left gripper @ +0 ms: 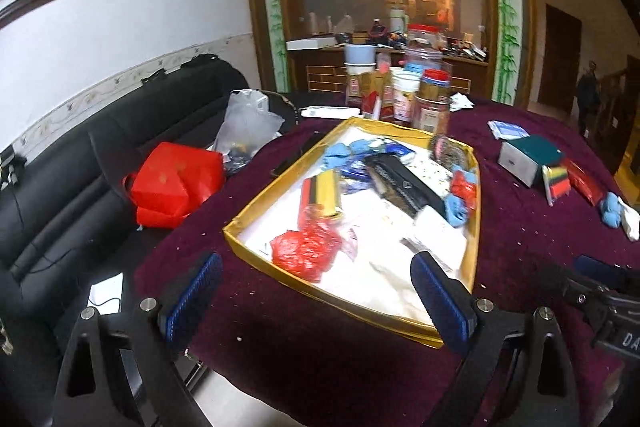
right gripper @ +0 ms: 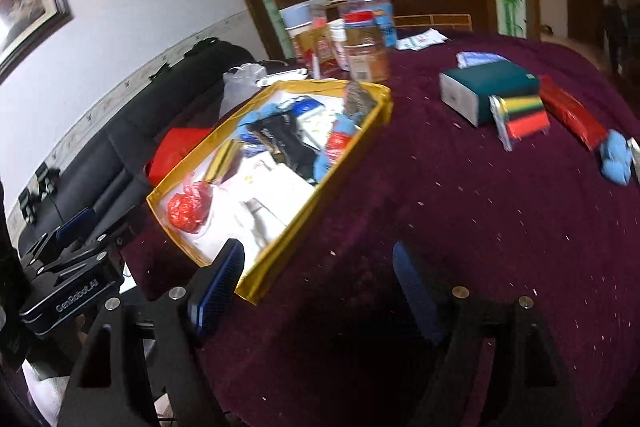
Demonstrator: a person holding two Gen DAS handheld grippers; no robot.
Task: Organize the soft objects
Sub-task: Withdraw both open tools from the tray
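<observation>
A gold-rimmed tray [left gripper: 244,217] [right gripper: 352,159] sits on the maroon tablecloth [left gripper: 320,355]. It holds a crumpled red plastic bag [left gripper: 306,249] [right gripper: 188,207], a striped cloth pack [left gripper: 322,193], blue soft pieces [left gripper: 340,153] and white cloths. My left gripper [left gripper: 316,301] is open and empty above the tray's near edge. My right gripper [right gripper: 318,289] is open and empty, just right of the tray's near corner. Outside the tray lie a striped cloth pack [right gripper: 520,119], a red packet [right gripper: 572,115] and a blue soft ball [right gripper: 616,157].
Jars, cups and boxes [left gripper: 408,91] stand behind the tray. A green and grey box [right gripper: 484,89] lies on the cloth at right. A red gift bag [left gripper: 172,185] and a clear plastic bag [left gripper: 248,123] rest on the black sofa [left gripper: 60,195] at left.
</observation>
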